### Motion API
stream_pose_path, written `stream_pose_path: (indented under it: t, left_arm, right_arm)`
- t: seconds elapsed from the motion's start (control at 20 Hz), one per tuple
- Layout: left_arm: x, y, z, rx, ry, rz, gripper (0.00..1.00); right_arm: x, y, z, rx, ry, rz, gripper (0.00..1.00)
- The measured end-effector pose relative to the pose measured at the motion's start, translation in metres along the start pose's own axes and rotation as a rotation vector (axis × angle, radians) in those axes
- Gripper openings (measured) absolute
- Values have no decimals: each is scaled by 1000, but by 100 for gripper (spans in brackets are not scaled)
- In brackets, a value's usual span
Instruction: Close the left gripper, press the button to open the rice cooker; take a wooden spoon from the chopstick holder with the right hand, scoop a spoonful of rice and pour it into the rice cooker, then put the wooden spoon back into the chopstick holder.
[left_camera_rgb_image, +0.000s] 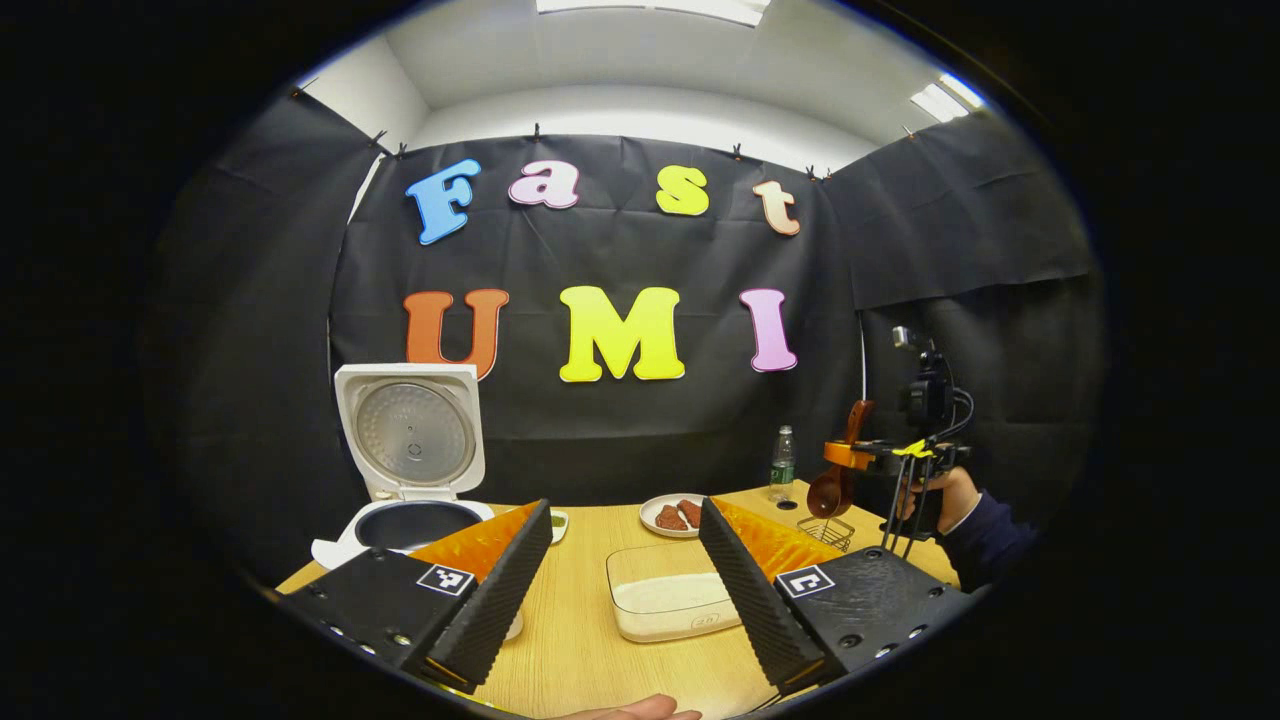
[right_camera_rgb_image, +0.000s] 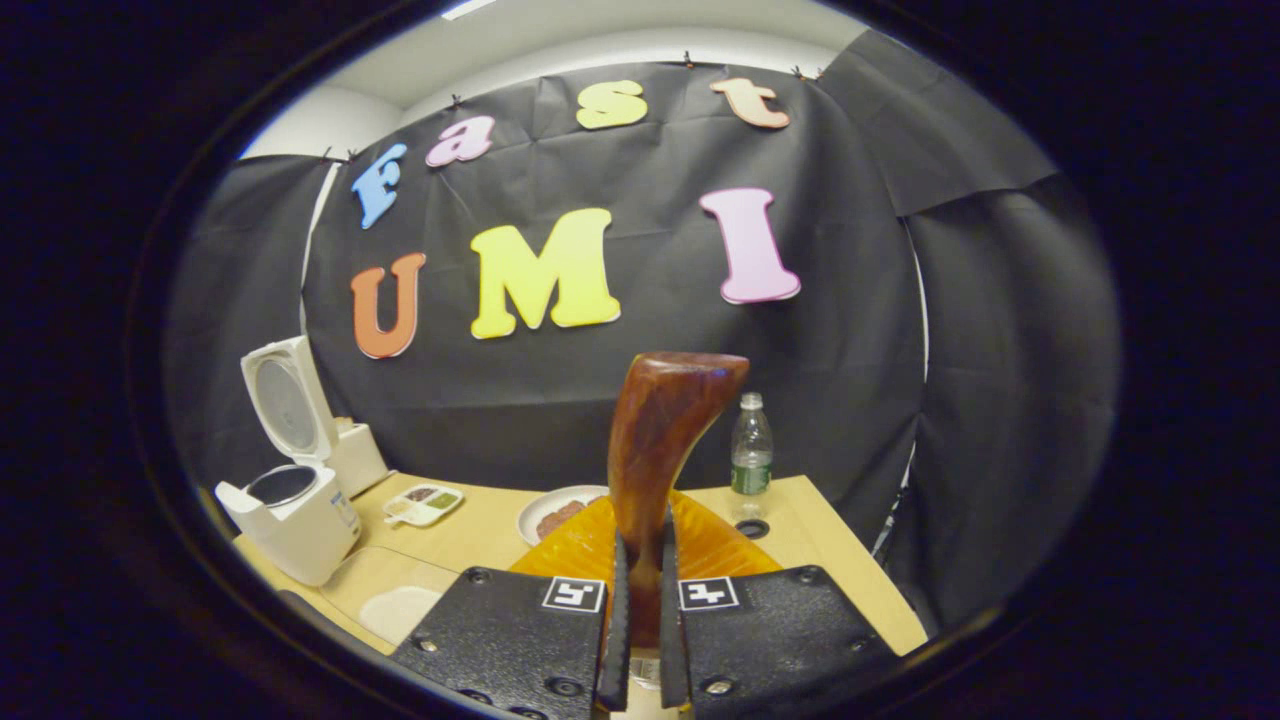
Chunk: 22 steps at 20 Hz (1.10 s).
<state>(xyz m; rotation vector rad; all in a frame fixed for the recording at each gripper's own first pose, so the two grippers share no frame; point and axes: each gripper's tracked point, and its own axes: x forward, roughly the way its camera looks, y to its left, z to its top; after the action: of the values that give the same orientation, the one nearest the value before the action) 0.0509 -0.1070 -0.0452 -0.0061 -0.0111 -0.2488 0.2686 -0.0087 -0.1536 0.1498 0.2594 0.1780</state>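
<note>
The white rice cooker (left_camera_rgb_image: 410, 470) stands at the table's back left with its lid raised and its dark pot showing. My left gripper (left_camera_rgb_image: 625, 506) is open above the table, with nothing between its fingers. Beyond them lies a clear container of white rice (left_camera_rgb_image: 665, 595). At the right a hand holds my right gripper (left_camera_rgb_image: 852, 456), shut on the brown wooden spoon (left_camera_rgb_image: 835, 488), whose bowl hangs down above the wire chopstick holder (left_camera_rgb_image: 828, 532). In the right gripper view the spoon (right_camera_rgb_image: 660, 440) stands upright, pinched in the right gripper (right_camera_rgb_image: 640, 590). The cooker (right_camera_rgb_image: 290, 500) and rice container (right_camera_rgb_image: 400, 605) lie lower left.
A plate of reddish food (left_camera_rgb_image: 672, 515) and a water bottle (left_camera_rgb_image: 782, 462) stand toward the back of the wooden table (left_camera_rgb_image: 570, 650). A small divided dish (right_camera_rgb_image: 425, 503) sits behind the cooker's right side. Part of a hand (left_camera_rgb_image: 630, 712) shows at the near edge.
</note>
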Motion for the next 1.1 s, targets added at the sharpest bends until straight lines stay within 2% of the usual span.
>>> stream_pose_path:
  t: [0.15,0.2,0.35,0.4,0.45,0.6,0.65,0.7,0.8,0.85,0.95,1.05,1.1]
  left_arm:
    - [1,2,-3,-11,9,-2,94]
    - [2,4,-3,-12,9,-4,94]
    - [4,16,-10,-3,28,20,94]
    - [5,20,-10,2,31,29,94]
    - [5,24,-7,6,31,37,94]
    - [7,37,-3,-5,27,50,94]
    - [9,42,-2,-11,29,52,94]
    - [10,48,0,-11,32,59,94]
    - [10,63,7,-3,35,89,94]
    - [9,71,11,0,31,105,94]
    - [11,83,24,0,19,118,94]
    - [16,98,42,13,4,137,94]
    - [19,106,51,22,2,149,94]
  right_arm:
    - [9,-14,-20,17,44,-11,16]
    - [10,-19,-22,14,47,-36,20]
    - [-3,-30,-7,-9,7,-102,84]
    - [-11,-30,-1,-14,-7,-116,91]
    - [-17,-27,5,-13,-25,-119,95]
    - [-47,-16,24,-23,-63,-123,96]
    - [-58,-14,22,-31,-52,-135,99]
    - [-71,-9,23,-32,-46,-132,98]
    - [-101,15,32,-38,-62,-87,96]
    - [-113,25,37,-44,-82,-77,98]
    - [-134,38,41,-76,-124,-76,100]
    - [-153,55,40,-91,-151,-64,98]
    - [-159,67,41,-89,-161,-52,100]
